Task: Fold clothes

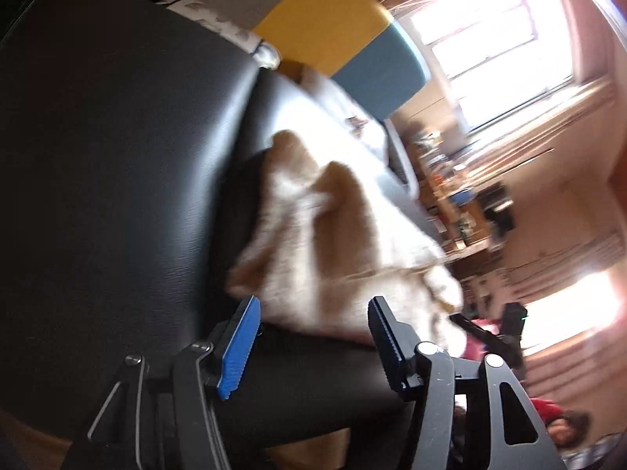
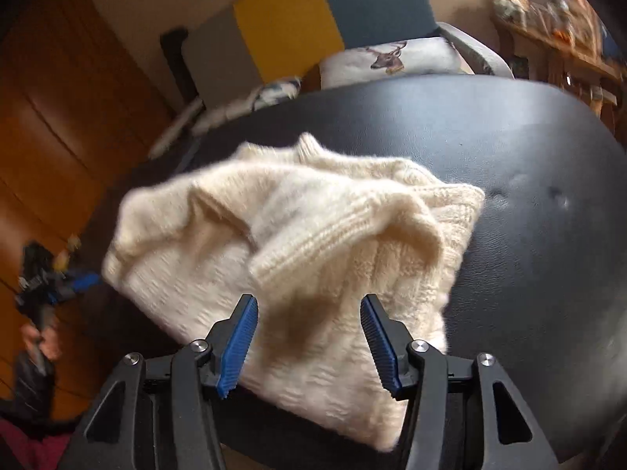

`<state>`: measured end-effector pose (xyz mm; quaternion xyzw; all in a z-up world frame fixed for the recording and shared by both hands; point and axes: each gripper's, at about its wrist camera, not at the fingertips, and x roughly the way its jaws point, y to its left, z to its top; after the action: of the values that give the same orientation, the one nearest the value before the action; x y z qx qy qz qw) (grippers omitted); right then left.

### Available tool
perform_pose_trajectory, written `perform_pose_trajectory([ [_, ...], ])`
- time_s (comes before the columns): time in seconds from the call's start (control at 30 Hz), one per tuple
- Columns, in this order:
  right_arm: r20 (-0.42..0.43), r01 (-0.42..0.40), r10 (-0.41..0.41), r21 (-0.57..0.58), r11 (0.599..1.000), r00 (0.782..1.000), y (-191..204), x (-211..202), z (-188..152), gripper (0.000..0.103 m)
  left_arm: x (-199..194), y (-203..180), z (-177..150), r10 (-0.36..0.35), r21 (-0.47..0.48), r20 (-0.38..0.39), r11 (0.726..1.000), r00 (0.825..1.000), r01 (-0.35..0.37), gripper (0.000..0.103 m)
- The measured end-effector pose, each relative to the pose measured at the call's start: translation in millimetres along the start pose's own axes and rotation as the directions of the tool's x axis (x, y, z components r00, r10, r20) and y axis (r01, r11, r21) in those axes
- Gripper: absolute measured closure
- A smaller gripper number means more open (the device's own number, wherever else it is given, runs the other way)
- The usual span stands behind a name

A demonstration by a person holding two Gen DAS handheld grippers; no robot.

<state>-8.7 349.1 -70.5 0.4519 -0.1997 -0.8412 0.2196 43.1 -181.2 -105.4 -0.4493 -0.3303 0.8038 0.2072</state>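
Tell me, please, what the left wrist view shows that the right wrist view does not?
Only the left wrist view shows bright windows. Only the right wrist view shows a deer-print cushion, an orange wooden door and the sweater's ribbed knit. Both show the cream sweater lying on the black padded surface, a yellow and blue chair back, and an open hand-held gripper holding nothing.

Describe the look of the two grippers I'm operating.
Both the left gripper and the right gripper have black metal linkage arms joined by silver pivot bolts, and ribbed blue fingers. No cables show. A dark red sleeve sits at the right view's lower-left edge.
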Motion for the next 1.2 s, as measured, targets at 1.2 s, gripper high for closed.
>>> perform_pose_trajectory([
  [1.2, 0.101, -0.143, 0.127, 0.173, 0.974, 0.987, 4.2, 53.3, 23.8, 0.039, 66.7, -9.0, 68.5, 0.109, 0.13, -0.065, 0.987, 0.992, -0.1, 0.032],
])
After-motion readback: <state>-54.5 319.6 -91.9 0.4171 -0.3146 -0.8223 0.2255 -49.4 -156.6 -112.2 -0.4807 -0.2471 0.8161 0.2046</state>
